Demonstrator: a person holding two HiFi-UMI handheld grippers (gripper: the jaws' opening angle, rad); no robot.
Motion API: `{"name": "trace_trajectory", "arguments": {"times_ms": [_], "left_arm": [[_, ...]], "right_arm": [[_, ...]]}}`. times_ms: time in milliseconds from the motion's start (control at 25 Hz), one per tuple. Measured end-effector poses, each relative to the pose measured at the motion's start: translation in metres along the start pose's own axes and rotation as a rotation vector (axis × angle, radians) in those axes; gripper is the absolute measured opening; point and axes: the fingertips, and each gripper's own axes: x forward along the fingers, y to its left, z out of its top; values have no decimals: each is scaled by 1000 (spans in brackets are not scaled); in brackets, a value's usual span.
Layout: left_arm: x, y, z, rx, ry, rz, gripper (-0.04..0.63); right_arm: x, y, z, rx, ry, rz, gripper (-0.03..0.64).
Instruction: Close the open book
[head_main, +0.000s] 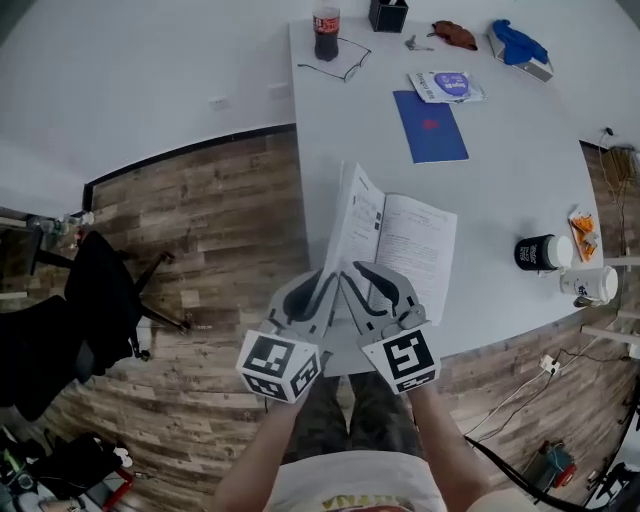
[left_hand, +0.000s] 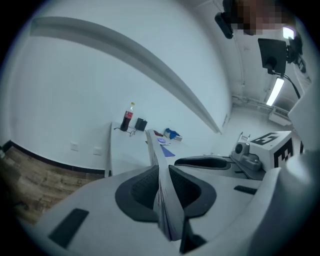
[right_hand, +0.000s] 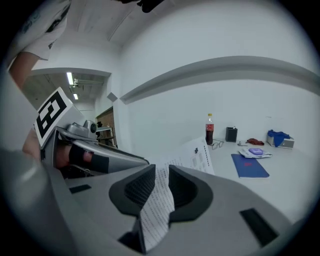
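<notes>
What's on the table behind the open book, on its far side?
A blue folder lies just beyond the open book, with a packet, a cola bottle and glasses farther back. The book's raised left pages cover the table right behind them.
</notes>
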Motion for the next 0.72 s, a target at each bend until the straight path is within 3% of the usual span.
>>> {"name": "trace_trajectory", "arguments": {"times_ms": [400, 720], "left_arm": [[23, -64, 9, 226, 86, 78, 54], [41, -106, 7, 302, 109, 106, 55]], "right_arm": [[-55, -38, -7, 58, -14, -39, 89], [-94, -58, -20, 108, -24, -42, 89]]}}
